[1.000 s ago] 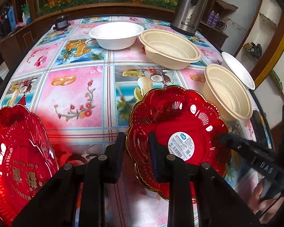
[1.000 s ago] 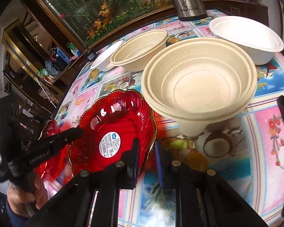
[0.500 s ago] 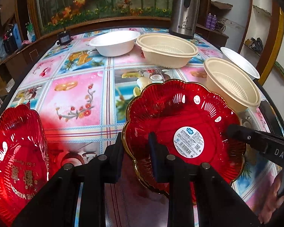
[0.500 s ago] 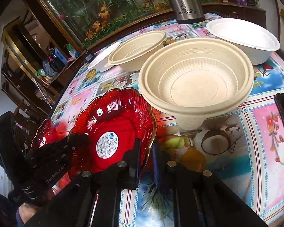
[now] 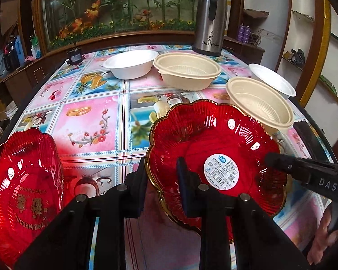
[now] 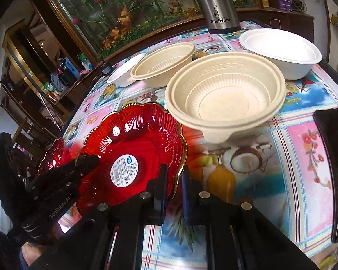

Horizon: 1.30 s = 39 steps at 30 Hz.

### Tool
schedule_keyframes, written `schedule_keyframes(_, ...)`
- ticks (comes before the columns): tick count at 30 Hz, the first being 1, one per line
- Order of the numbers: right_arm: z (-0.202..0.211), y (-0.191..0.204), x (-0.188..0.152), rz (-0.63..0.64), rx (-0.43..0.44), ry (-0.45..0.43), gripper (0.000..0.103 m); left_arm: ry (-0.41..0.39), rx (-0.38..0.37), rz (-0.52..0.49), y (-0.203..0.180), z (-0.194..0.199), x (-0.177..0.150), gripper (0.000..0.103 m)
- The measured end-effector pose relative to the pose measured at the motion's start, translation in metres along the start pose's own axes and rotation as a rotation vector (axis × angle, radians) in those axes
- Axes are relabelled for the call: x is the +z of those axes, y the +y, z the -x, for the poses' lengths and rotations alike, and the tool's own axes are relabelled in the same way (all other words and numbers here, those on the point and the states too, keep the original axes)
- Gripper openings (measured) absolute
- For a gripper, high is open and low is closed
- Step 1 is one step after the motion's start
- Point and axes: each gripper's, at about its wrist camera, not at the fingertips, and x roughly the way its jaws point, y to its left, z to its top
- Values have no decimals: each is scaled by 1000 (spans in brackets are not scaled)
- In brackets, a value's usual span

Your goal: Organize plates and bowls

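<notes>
- Two red plates: far-left red plate (image 5: 22, 193) is sitting alone at the near left table edge; stickered red plate (image 5: 216, 157) is hanging lifted and tilted near centre, likely for stacking onto it.
- Left gripper (image 5: 161, 180) is clamping its left rim; right gripper (image 6: 174, 181) is pinching the right rim, sharing the load.
- Four bowls waiting farther right: two white bowls (image 5: 130, 65), two beige bowls (image 5: 187, 72).
</notes>
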Motion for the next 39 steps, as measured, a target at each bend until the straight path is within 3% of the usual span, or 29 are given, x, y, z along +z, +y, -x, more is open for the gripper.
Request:
schedule_keyframes(25,38,36,-17,84,112,-64,11,-78,80,37,19,62,-13,22)
schedule_keyframes(39,28,91,-12,166,146,-35,11,-142,96,130,71,92,-18,22)
